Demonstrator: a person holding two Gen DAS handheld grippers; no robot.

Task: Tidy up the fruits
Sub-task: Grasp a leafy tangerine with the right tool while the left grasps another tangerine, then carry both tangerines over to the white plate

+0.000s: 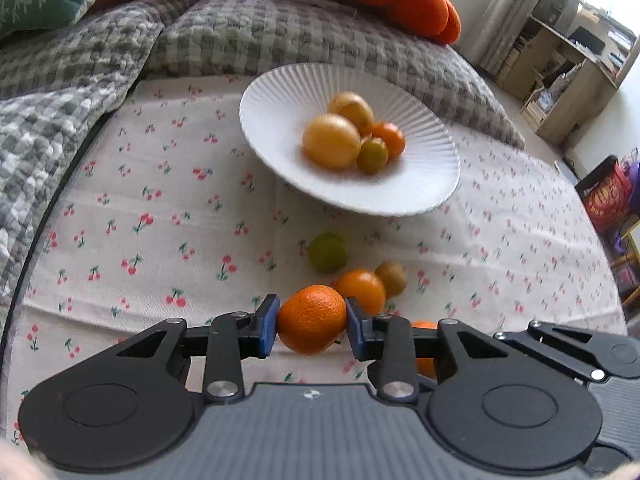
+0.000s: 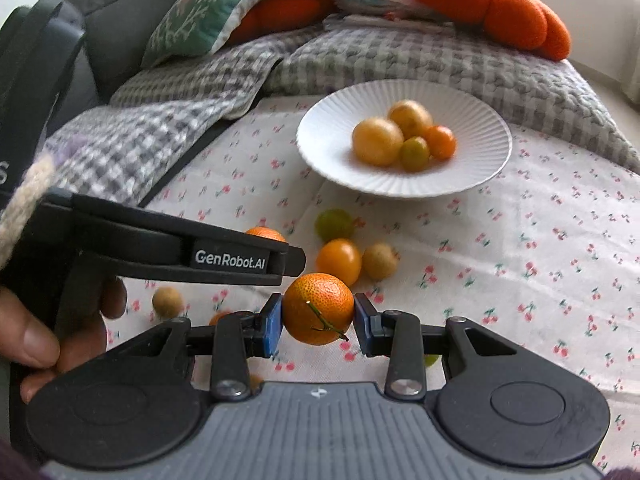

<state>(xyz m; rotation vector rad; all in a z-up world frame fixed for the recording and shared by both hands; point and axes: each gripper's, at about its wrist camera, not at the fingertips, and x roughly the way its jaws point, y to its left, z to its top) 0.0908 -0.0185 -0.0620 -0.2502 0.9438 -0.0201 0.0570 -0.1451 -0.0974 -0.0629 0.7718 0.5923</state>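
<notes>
My left gripper (image 1: 312,326) is shut on an orange mandarin (image 1: 313,318), held just above the cherry-print cloth. My right gripper (image 2: 318,320) is shut on another mandarin with a green stem (image 2: 318,306). A white ribbed plate (image 1: 276,120) ahead holds several yellow, green and orange fruits; it also shows in the right wrist view (image 2: 332,128). Loose on the cloth between grippers and plate lie a green fruit (image 1: 328,252), an orange fruit (image 1: 362,290) and a brownish one (image 1: 392,278). The left gripper's body (image 2: 180,252) crosses the right wrist view at the left.
A grey checked blanket (image 1: 80,72) bunches at the left and behind the plate. Orange plush cushions (image 2: 500,4) and a green pillow (image 2: 200,12) lie behind. More small fruits (image 2: 168,300) lie on the cloth near the left gripper. Shelves (image 1: 568,68) stand far right.
</notes>
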